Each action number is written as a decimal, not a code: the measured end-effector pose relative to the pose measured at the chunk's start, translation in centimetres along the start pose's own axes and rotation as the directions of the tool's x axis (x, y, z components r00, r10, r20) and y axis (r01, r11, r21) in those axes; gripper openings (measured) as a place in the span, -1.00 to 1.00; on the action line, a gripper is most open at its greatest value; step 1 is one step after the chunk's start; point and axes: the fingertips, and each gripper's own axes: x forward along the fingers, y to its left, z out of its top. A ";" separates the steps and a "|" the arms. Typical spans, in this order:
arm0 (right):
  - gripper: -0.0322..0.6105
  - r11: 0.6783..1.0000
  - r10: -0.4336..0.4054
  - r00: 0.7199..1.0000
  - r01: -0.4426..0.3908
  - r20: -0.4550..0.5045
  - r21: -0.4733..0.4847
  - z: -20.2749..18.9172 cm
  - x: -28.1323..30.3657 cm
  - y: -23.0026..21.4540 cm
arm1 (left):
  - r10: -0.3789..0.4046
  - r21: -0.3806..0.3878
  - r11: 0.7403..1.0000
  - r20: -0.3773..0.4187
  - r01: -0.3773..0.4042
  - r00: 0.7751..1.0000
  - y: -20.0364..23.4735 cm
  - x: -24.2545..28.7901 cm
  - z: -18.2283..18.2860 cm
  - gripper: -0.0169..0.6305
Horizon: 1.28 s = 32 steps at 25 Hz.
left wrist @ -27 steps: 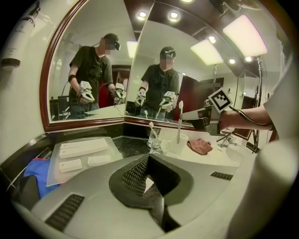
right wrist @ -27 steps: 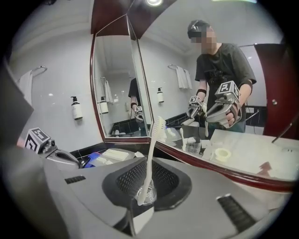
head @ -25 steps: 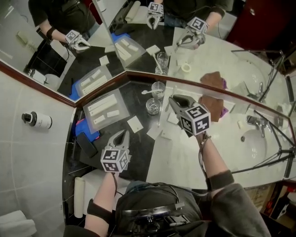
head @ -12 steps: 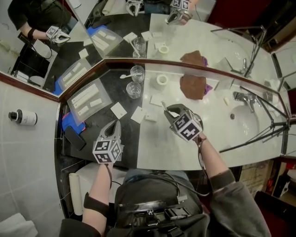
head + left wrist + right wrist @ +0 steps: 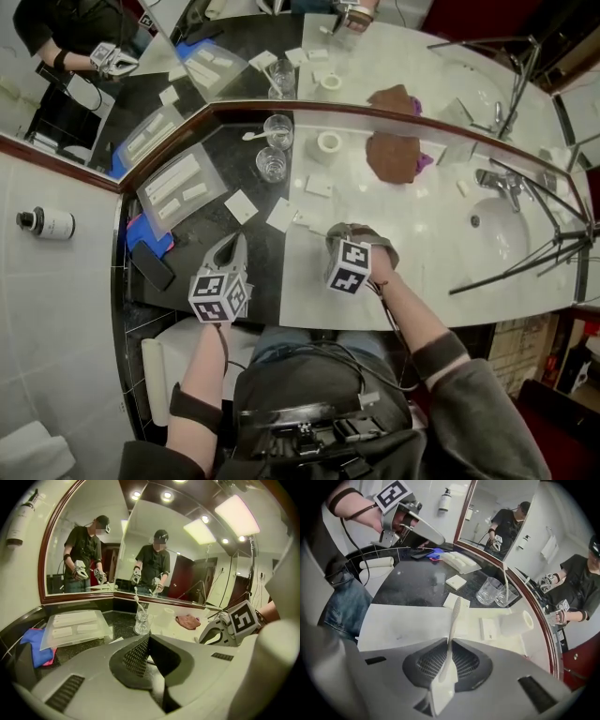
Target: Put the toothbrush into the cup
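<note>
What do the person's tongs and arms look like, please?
Both the left tongs and right tongs are pale grey shells with dark mesh-textured pads, each carrying a white cube printed with black square markers. A black band circles the left arm; the right shows a dark sleeve and a thin cable.

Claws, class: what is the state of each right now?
Left claw: closed, empty.
Right claw: closed on the toothbrush.
</note>
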 end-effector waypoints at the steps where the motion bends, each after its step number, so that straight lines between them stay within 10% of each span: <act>1: -0.73 1.000 -0.003 1.000 0.002 -0.015 -0.016 -0.1 0.4 0.3 | 0.003 -0.002 1.000 -0.001 -0.003 1.000 0.1 -0.2 -0.2 -0.94; 19: -0.71 0.986 -0.054 0.987 0.029 -0.149 -0.166 0.1 5.9 2.4 | 0.042 -0.020 0.999 -0.017 -0.043 0.999 2.8 -2.8 -2.1 -0.95; 32: -0.57 0.996 -0.049 0.991 0.038 -0.127 -0.081 -0.5 5.8 2.7 | 0.050 -0.015 0.999 -0.006 -0.050 0.999 3.4 -3.6 -2.1 -0.95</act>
